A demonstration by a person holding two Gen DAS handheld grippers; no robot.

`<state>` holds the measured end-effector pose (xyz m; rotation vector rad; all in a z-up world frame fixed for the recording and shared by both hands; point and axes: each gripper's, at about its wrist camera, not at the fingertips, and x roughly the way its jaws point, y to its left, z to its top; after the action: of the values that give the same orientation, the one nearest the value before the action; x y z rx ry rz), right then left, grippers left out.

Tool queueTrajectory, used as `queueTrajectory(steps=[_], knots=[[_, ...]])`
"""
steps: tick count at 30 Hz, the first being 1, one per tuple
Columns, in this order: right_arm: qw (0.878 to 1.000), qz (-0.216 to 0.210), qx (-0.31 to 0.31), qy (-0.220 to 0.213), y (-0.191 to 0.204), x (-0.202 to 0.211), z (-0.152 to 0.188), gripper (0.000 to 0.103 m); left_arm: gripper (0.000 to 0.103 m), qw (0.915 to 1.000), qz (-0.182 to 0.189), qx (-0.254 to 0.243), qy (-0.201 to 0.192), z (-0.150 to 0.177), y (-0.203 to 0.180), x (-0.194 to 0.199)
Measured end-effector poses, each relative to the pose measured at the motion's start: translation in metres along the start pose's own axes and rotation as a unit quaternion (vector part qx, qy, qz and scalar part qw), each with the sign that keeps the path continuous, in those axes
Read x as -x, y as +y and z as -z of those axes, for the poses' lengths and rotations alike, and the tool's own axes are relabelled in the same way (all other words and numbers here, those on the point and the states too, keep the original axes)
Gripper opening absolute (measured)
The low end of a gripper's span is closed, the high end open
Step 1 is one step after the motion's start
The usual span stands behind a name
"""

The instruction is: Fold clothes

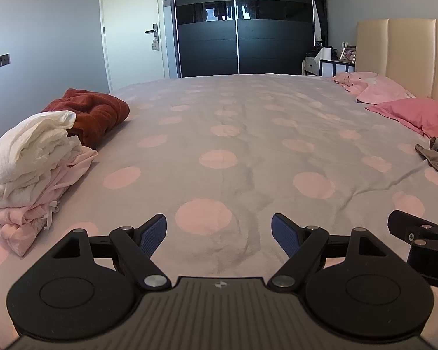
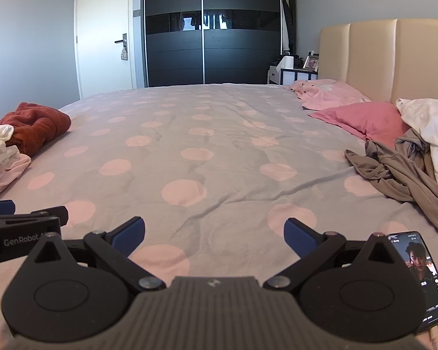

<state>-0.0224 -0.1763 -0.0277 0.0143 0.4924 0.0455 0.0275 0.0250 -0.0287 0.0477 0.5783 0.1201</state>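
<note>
Right wrist view: "GenRobot" lettering on left gripper (image 2: 3, 207), right gripper (image 2: 214, 237), both with jaws spread, empty.

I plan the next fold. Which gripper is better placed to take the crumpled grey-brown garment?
Probably the right gripper: the grey-brown garment lies on its side, close ahead. The left gripper, also open, sees it only at the far right edge.

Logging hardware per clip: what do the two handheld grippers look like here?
Both match: the left gripper and right gripper have black linkage arms, round black pivot housings, a ribbed grey body and ribbed blue finger pads. The left one's side reads "GenRobot".
</note>
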Motion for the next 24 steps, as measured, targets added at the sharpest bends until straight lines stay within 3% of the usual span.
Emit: queueTrajectory(steps=[24], knots=[[1.000,-0.008,-0.012,0.020,0.0006,-0.0012,0.0029,0.102,0.079,0.9999,0.004,-0.008,0.006,-0.0003,-0.0012,0.0021]])
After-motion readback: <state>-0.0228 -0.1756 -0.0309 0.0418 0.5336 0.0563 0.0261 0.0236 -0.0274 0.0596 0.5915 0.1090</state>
